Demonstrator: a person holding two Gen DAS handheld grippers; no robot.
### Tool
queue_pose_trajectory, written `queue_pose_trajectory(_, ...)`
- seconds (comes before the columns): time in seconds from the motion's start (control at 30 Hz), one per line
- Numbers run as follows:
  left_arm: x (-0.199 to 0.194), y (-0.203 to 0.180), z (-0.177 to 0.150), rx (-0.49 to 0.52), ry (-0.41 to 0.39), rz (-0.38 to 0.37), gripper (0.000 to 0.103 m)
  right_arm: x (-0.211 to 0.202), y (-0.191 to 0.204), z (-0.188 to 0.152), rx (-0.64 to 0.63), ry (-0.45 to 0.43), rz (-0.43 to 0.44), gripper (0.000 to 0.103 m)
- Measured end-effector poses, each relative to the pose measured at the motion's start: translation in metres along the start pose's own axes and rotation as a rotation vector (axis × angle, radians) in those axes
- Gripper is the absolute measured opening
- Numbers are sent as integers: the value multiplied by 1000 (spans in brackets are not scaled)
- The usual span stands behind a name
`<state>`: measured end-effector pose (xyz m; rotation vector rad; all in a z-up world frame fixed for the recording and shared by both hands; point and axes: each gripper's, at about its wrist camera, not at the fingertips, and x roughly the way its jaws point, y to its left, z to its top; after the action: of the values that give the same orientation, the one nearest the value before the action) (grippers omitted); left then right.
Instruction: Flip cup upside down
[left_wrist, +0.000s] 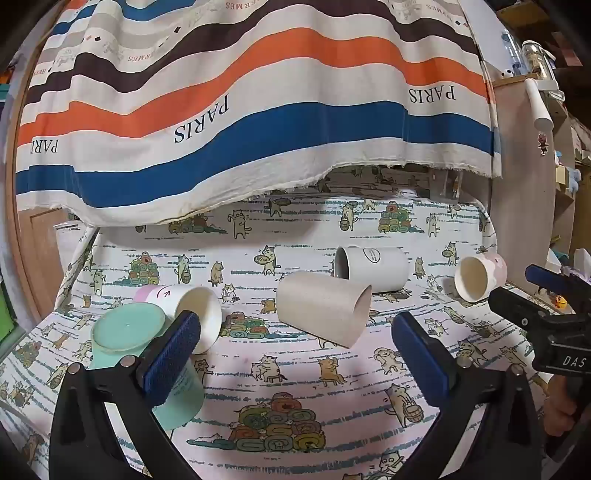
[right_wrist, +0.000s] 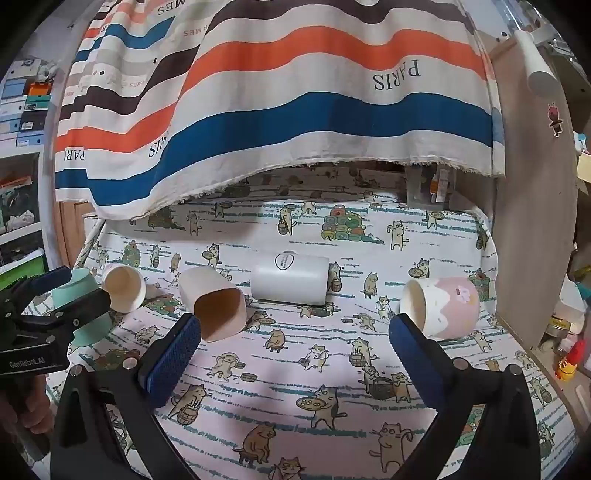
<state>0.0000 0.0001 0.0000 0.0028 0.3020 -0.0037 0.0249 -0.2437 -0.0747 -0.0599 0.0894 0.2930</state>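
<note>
A mint cup stands upside down at the left, beside my left gripper's left finger; it also shows in the right wrist view. A pink-and-white cup lies on its side behind it. A beige cup and a white cup lie on their sides mid-table. A pink-patterned cup lies on its side at the right. My left gripper is open and empty. My right gripper is open and empty, its right finger just in front of the pink-patterned cup.
The table wears a cat-print cloth. A striped cloth hangs over the back. A wooden panel bounds the right side. Shelves with boxes stand at the left.
</note>
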Motion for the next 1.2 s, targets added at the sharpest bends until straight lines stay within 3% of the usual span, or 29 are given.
queue_pose_trajectory(0.5,1,-8,-2,16,7,2,103,3,1,3,-6,29,3,103)
queue_pose_trajectory(1.2,2,-4,-1,11,12,-5,103,-1,2,1,-15,5,3,103)
